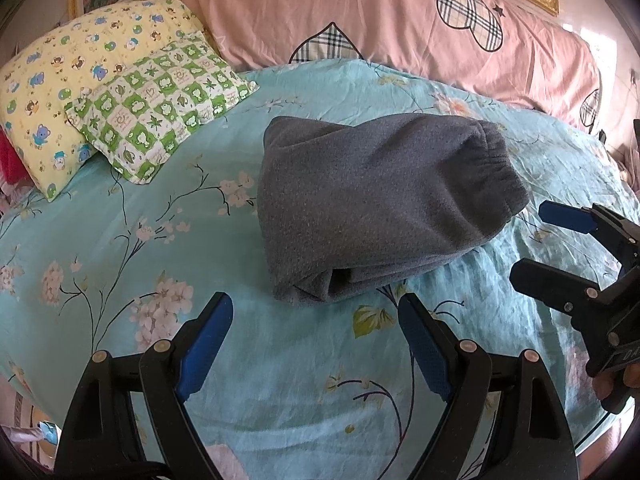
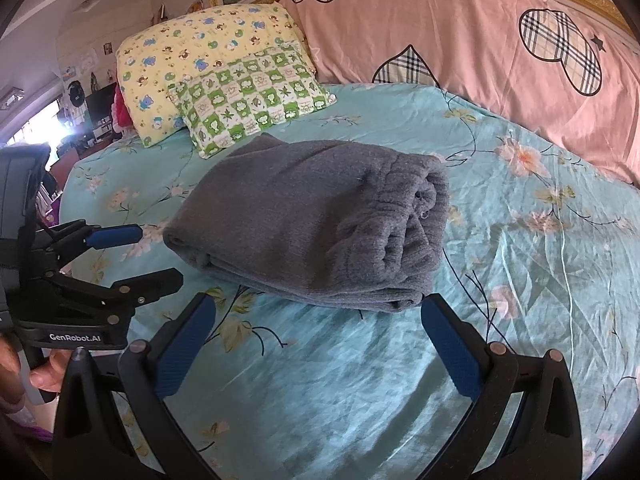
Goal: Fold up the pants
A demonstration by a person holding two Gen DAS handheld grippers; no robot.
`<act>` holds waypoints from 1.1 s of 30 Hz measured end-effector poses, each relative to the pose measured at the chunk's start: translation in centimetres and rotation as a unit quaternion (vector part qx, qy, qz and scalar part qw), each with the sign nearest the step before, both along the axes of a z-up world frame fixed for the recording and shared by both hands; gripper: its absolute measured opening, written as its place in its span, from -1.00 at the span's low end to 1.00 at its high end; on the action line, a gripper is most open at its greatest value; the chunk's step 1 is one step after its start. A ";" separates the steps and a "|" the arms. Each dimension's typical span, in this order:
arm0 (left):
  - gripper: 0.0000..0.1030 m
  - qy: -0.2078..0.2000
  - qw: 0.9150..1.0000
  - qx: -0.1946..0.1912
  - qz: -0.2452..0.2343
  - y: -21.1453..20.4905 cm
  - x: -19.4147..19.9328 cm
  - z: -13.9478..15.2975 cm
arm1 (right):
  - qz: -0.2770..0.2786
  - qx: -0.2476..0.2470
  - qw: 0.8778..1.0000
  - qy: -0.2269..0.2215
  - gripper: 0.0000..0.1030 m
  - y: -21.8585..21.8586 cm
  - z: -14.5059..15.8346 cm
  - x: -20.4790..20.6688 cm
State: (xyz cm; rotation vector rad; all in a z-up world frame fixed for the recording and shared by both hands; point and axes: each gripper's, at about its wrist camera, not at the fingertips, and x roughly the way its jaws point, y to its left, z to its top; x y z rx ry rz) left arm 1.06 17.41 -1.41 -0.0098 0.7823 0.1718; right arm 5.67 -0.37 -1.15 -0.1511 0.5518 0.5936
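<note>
- The left gripper (image 1: 316, 308) stands with its jaws spread wide and nothing between them; its blue pads (image 1: 204, 344) hang over bare sheet, just short of the near edge of the pants.
- The right gripper (image 2: 318, 308) is likewise spread wide and empty, and its right pad (image 2: 452, 348) sits just beside the near corner of the pants; whether it touches the cloth I cannot tell.
- In the left wrist view the right gripper (image 1: 538, 242) shows at the right edge, jaws apart, close to the waistband end of the bundle but clear of it.
- In the right wrist view the left gripper (image 2: 158, 254) shows at the left edge, also parted, near the folded end of the pants, with a hand (image 2: 24, 372) around its handle.
- The grey fleece pants (image 1: 372, 204) (image 2: 320, 216) lie folded into a thick compact bundle on the teal floral bedsheet (image 1: 120, 240) (image 2: 540, 240), between the two grippers, the gathered elastic waistband turned to the right side.
- Beyond the pants, to the left, a green checked pillow (image 1: 160, 108) (image 2: 252, 96) leans on a yellow cartoon-print pillow (image 1: 76, 80) (image 2: 200, 48).
- A pink quilt with plaid hearts (image 1: 380, 20) (image 2: 480, 40) runs along the far side of the bed.
</note>
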 end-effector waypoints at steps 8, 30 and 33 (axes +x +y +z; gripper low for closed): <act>0.66 0.000 1.000 0.001 -0.001 0.1 0.1 0.0 | -0.002 0.002 1.000 0.001 0.99 0.1 0.0 -0.1; 0.66 -0.013 1.000 0.007 0.001 0.3 0.1 1.2 | 0.002 0.008 1.000 -0.011 0.99 -0.1 1.3 0.3; 0.66 -0.013 1.000 0.006 0.003 0.4 0.2 1.3 | 0.003 0.009 1.000 -0.015 0.99 -0.1 1.6 0.2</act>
